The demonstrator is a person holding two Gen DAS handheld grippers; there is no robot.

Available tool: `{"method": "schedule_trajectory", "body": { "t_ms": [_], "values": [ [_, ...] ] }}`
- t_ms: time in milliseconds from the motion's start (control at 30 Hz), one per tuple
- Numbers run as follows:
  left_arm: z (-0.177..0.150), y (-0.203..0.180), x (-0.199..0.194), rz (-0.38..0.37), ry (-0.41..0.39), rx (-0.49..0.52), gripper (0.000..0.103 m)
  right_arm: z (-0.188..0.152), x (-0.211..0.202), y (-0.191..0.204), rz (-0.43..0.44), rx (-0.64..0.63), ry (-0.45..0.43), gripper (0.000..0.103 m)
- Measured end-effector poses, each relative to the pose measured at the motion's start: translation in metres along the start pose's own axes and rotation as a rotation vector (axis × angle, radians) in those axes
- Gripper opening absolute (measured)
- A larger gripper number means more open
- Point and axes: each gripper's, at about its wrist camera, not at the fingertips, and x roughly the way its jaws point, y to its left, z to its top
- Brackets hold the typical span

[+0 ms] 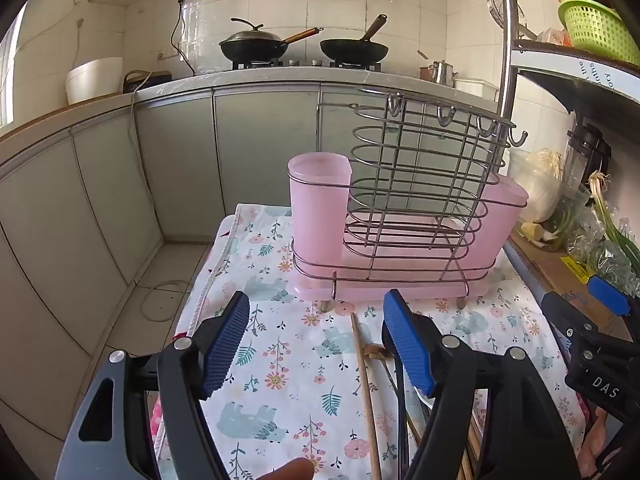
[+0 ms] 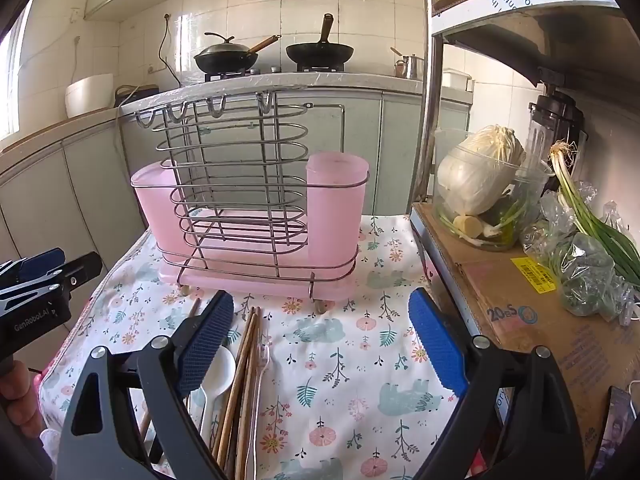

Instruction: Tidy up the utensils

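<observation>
Both your grippers, left [image 1: 316,344] and right [image 2: 322,338], have fingers spread, empty. The chopsticks [image 2: 246,364] lie lengthwise toward the rack [image 2: 248,200], just by your right gripper's left finger.

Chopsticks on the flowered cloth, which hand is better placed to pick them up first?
Probably right. The right gripper has open jaws, with the chopsticks and white spoon beside its left finger. The left gripper is open too, but sees fewer utensils, mostly behind its right finger.
</observation>
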Motion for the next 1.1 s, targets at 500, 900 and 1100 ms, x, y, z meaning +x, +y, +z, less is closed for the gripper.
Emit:
{"method": "schedule_trajectory", "body": {
  "t_ms": [500, 900, 1100],
  "values": [
    [0.002, -0.003, -0.004, -0.002, -0.006, 0.001, 0.069, 0.003, -0.004, -0.001, 0.000, 0.008, -0.013, 0.090],
    [0.004, -0.004, -0.007, -0.004, -0.010, -0.001, 0.069, 0.005, -0.006, 0.000, -0.002, 0.010, -0.018, 0.090],
    [0.007, -0.004, -0.009, -0.004, -0.012, -0.002, 0.069, 0.006, -0.009, 0.000, 0.001, 0.011, -0.028, 0.090]
  ]
}}
